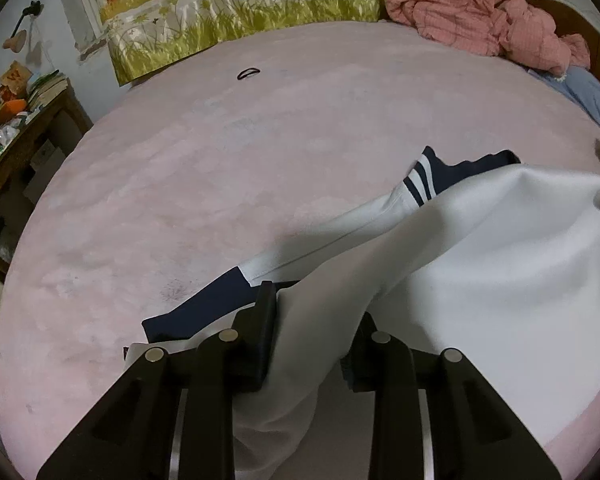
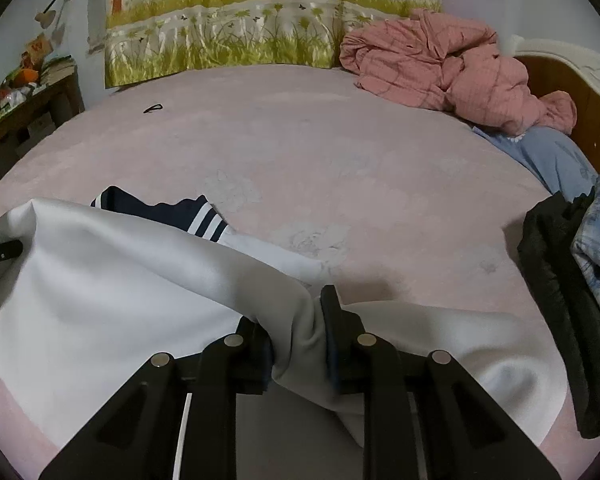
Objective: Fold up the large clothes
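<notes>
A large white garment with navy parts and a white-striped navy cuff lies on the pink bed. My left gripper is shut on a fold of its white cloth, which fills the gap between the fingers and hangs down below them. In the right wrist view the same garment spreads to the left, with the striped cuff behind it. My right gripper is shut on a bunched edge of the white cloth. The lifted cloth stretches between the two grippers. The left gripper's tip shows at the far left edge.
A crumpled pink checked quilt and a blue pillow lie at the bed's far right. Dark and blue clothes are piled at the right edge. A black hair tie lies far back. A cluttered wooden table stands to the left.
</notes>
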{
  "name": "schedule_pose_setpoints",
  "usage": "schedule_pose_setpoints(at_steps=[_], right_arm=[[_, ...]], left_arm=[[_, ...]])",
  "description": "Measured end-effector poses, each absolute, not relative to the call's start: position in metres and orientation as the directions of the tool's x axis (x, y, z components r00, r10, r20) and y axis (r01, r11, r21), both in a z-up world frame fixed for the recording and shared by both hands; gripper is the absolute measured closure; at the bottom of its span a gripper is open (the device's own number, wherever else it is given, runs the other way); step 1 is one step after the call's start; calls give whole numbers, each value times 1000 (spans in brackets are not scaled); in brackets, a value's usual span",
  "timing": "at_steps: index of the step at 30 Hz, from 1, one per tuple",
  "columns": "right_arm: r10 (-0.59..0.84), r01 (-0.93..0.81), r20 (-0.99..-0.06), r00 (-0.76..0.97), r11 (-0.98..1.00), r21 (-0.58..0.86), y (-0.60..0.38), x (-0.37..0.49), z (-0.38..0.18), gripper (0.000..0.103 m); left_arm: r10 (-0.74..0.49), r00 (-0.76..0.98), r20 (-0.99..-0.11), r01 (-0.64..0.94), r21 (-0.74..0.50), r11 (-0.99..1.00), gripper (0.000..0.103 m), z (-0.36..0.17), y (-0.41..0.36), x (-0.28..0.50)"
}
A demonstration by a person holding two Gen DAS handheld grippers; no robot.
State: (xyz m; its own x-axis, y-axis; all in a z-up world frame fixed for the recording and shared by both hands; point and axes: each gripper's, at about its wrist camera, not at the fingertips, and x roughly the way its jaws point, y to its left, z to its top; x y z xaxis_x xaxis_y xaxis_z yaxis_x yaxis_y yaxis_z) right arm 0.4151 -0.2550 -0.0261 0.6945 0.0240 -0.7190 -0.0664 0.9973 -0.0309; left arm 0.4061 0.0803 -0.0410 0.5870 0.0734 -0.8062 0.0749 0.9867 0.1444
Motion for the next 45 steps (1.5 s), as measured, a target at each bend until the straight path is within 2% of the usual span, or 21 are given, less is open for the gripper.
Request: schedule_pose_setpoints(at_steps=[3, 7, 8, 10, 11, 12, 13, 14, 17, 21, 28, 30, 31, 32, 33, 34, 35, 39, 41, 42, 45], right_arm=[[9, -75, -708, 706, 995, -62, -253, 416, -30, 80], [-13, -85, -684, 729, 990, -109, -248, 409, -31, 75], [-8, -98, -678, 735, 988, -118, -248, 403, -28, 72], [20, -121, -654, 756, 987, -110, -250, 389, -18, 56], [31, -124, -635, 772, 987, -102, -253, 381, -12, 36], [36, -118, -613, 790, 988, -95, -256, 375, -6, 30], [28, -101, -592, 805, 991, -91, -261, 368, 0, 30], [21, -88, -585, 811, 992, -86, -266, 364, 4, 30], [8, -50, -565, 825, 997, -59, -282, 358, 12, 28], [-52, 51, -551, 833, 999, -18, -314, 353, 21, 25], [-12, 80, -700, 714, 995, 65, -358, 371, -7, 24], [11, 76, -708, 706, 993, 91, -365, 377, -15, 24], [49, 66, -709, 703, 989, 134, -370, 380, -20, 24], [100, 52, -707, 700, 980, 191, -376, 382, -24, 29], [133, 44, -702, 700, 973, 228, -378, 384, -27, 55], [186, 29, -687, 703, 957, 289, -383, 386, -30, 74], [232, 11, -655, 719, 939, 344, -387, 386, -31, 97], [164, -26, -531, 831, 966, 258, -374, 375, -10, 98], [116, -18, -519, 847, 982, 190, -363, 373, -5, 98], [102, -11, -529, 843, 985, 173, -361, 373, -6, 98], [33, 68, -703, 711, 991, 116, -364, 400, -38, 98]], left_arm=[[59, 599, -798, 74, 128, 989, 72, -45, 84, 407], [122, 681, -722, 75, 234, 969, 49, -53, 81, 394], [116, 715, -690, 99, 264, 959, 49, -54, 81, 383], [83, 745, -662, 142, 278, 950, 42, -48, 84, 367], [67, 759, -648, 151, 275, 949, 26, -41, 86, 360], [54, 783, -620, 145, 266, 953, 18, -33, 89, 354], [44, 803, -594, 134, 253, 958, 7, -26, 92, 349], [33, 819, -573, 123, 232, 965, 4, -18, 96, 345], [16, 838, -545, 97, 177, 979, 1, -3, 106, 339], [103, 832, -545, 6, 196, 981, 0, -5, 119, 346], [176, 736, -654, -136, 111, 984, 0, -40, 157, 380], [107, 722, -684, -150, -3, 989, 4, -47, 179, 386], [62, 721, -690, -141, -58, 988, 19, -50, 186, 386], [2, 719, -695, -123, -124, 985, 50, -53, 194, 386], [-43, 714, -698, -108, -172, 979, 69, -55, 199, 386], [-75, 708, -702, -102, -207, 973, 100, -57, 203, 386], [-99, 715, -692, -94, -235, 967, 100, -57, 207, 384], [-81, 810, -580, -94, -265, 960, 100, -29, 205, 362], [-44, 827, -560, -111, -239, 965, 100, -19, 200, 356], [-21, 819, -574, -122, -209, 970, 100, -20, 199, 361], [64, 738, -672, -170, -92, 981, 100, -42, 189, 381]])
